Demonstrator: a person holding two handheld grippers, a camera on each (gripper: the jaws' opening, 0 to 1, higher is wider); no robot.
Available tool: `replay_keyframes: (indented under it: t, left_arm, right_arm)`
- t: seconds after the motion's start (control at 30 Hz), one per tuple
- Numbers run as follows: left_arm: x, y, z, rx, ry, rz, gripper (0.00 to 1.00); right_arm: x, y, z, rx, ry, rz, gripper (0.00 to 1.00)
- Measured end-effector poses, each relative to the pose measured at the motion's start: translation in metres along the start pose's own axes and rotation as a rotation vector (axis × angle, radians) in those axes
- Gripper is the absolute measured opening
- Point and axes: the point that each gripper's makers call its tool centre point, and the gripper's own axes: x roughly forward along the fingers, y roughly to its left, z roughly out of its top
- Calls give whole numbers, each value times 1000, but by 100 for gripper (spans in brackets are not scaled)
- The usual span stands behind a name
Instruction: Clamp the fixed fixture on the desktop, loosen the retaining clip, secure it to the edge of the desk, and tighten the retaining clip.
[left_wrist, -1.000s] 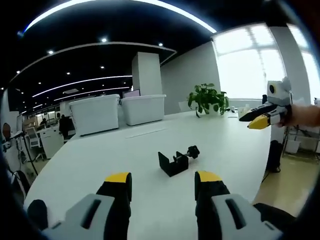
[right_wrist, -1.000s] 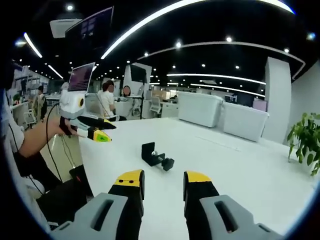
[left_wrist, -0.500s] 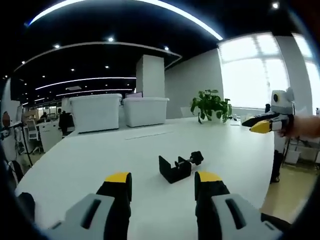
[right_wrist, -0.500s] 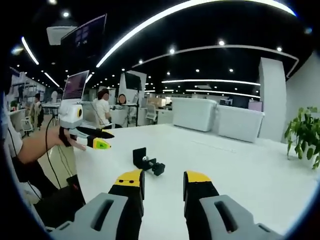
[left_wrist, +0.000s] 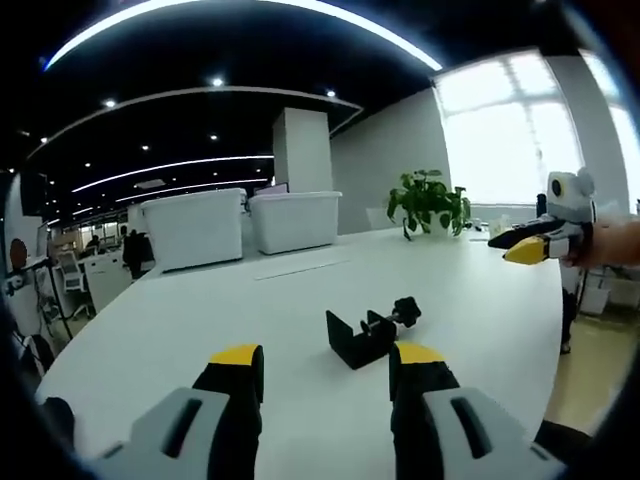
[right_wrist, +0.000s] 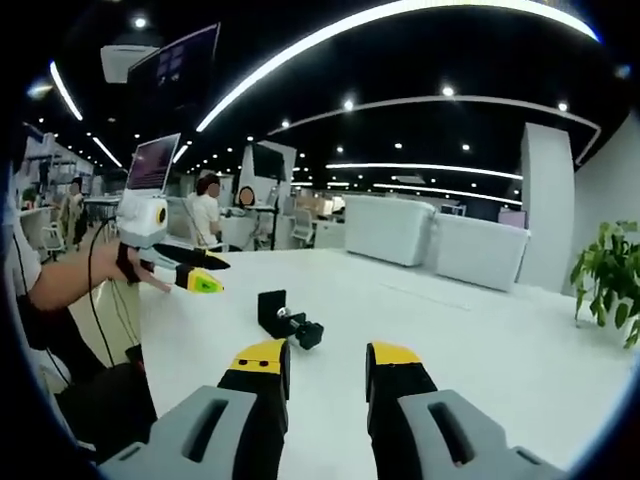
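A black clamp fixture (left_wrist: 372, 334) is lying on the white tabletop (left_wrist: 200, 320), its screw knob pointing away from its U-shaped bracket. In the left gripper view, the left gripper (left_wrist: 327, 362) is hovering just short of it with fingers (left_wrist: 236, 368) spread apart and holding nothing. In the right gripper view, the right gripper (right_wrist: 327, 358) is likewise hanging near the fixture (right_wrist: 284, 319), fingers (right_wrist: 394, 365) parted and empty. Two white bins (left_wrist: 240, 224) and a potted plant (left_wrist: 430, 200) are sitting at the far side.
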Motion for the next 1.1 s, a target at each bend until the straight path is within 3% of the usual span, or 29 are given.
replay_keyframes:
  t: [0.23, 0.37, 0.5, 0.63, 0.73, 1.0, 1.1]
  left_arm:
    - [10, -2, -3, 27, 14, 8, 51]
    - [20, 1, -9, -23, 2, 30, 50]
    - [26, 1, -16, -2, 12, 54, 50]
    - [30, -8, -13, 45, -6, 50, 51]
    - [36, -10, -16, -21, 0, 42, 52]
    - [49, -10, -19, -70, -20, 68, 52]
    - [53, -7, -21, -49, -4, 92, 52]
  right_arm:
    - [4, 1, -5, 15, -14, 7, 30]
    - [4, -1, -10, 33, -15, 4, 30]
    - [3, -1, -13, 50, -16, 7, 29]
    - [0, 1, -15, 69, -21, 11, 29]
    - [-2, 2, -17, 80, -23, 12, 29]
    - [-12, -1, -19, 89, -23, 6, 29]
    - [-17, -2, -19, 130, -31, 8, 29]
